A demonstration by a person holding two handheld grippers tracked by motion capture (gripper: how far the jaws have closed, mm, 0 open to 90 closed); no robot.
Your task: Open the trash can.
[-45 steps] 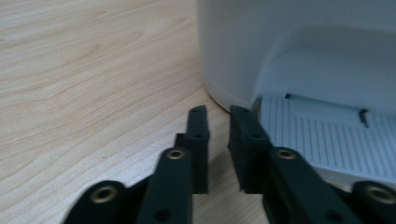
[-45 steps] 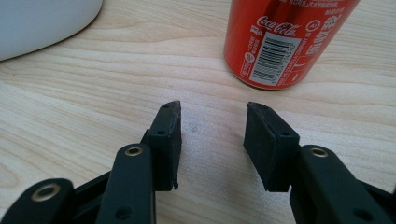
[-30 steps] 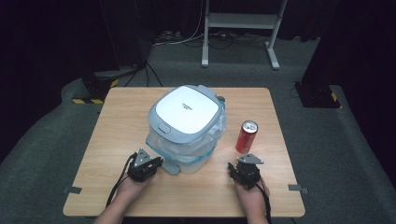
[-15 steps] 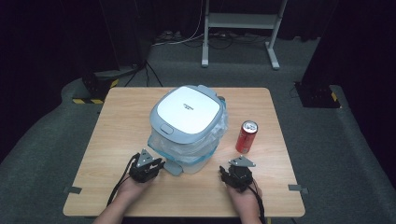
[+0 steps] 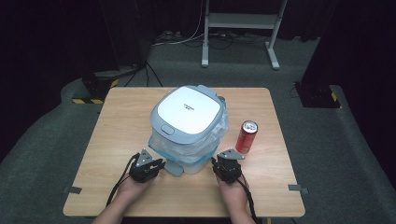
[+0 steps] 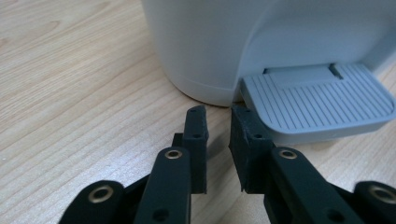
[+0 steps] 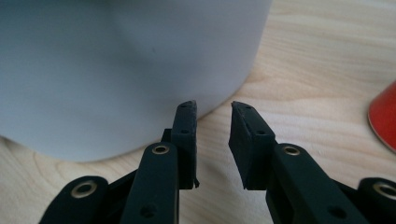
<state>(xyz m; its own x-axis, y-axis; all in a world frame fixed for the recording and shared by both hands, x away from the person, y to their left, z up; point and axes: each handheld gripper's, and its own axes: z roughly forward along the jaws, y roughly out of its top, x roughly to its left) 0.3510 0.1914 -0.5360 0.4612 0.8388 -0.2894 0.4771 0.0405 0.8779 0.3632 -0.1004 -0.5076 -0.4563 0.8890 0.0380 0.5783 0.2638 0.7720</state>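
Bin (image 5: 189, 123) stands mid-counter, just far of both tools; we see its pedal (image 6: 317, 100) beside the left tool (image 6: 218, 112), nearest. Left and right tool (image 7: 212, 108) jaws slightly apart, empty.

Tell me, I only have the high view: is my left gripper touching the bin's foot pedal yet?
Observer: Not clearly. In the left gripper view the foot pedal sits just past the left gripper, with one jaw tip at its corner.
Operator: Are those jaws open?
Observer: Yes, open with nothing between them.
Operator: And the right gripper?
Observer: The right gripper is also open and empty, pointing at the base of the bin; the red can is at that view's right edge.
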